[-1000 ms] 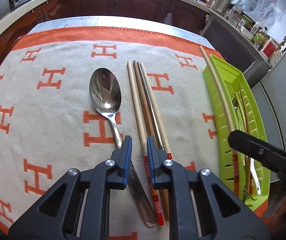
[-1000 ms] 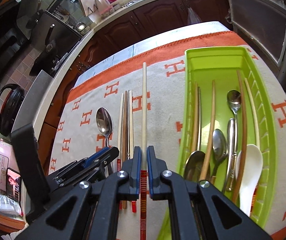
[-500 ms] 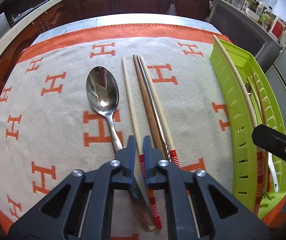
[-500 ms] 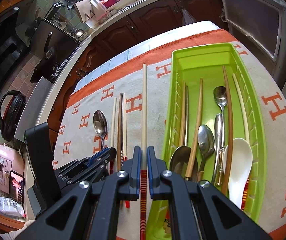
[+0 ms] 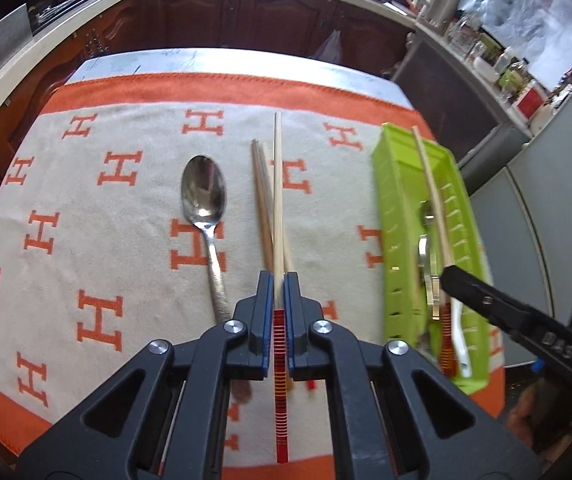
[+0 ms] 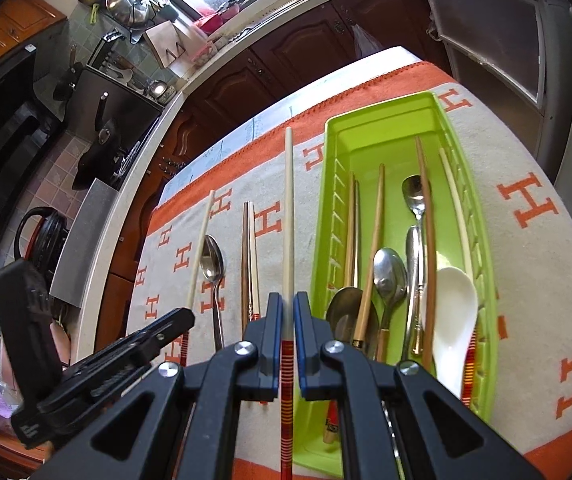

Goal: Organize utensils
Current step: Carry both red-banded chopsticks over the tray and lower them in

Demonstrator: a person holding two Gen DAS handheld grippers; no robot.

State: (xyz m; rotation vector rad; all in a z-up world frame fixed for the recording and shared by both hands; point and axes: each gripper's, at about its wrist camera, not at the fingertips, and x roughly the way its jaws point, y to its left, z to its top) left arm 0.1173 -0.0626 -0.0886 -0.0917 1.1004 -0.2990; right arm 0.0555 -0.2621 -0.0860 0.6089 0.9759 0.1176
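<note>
My left gripper (image 5: 279, 280) is shut on a pale chopstick (image 5: 278, 200) with a red-striped end, held off the cloth. Below it lie two more chopsticks (image 5: 261, 200) and a steel spoon (image 5: 204, 196). My right gripper (image 6: 287, 300) is shut on a second pale, red-striped chopstick (image 6: 289, 220), held in the air along the left wall of the green tray (image 6: 365, 132). In the tray lie several chopsticks, steel spoons and a white spoon (image 6: 453, 308). The left wrist view shows the right gripper (image 5: 447, 272) over the tray (image 5: 401, 240).
A cream and orange cloth with H marks (image 5: 86, 240) covers the table. Dark wooden cabinets (image 5: 246, 16) and a counter ring the far side. A grey appliance (image 5: 545, 220) stands just right of the table. The left gripper (image 6: 182, 316) shows at the lower left in the right wrist view.
My left gripper shut on the leftmost pale chopstick and lifted it off the cloth, away from the other two. My right gripper keeps its chopstick and has shifted a little beside the tray.
</note>
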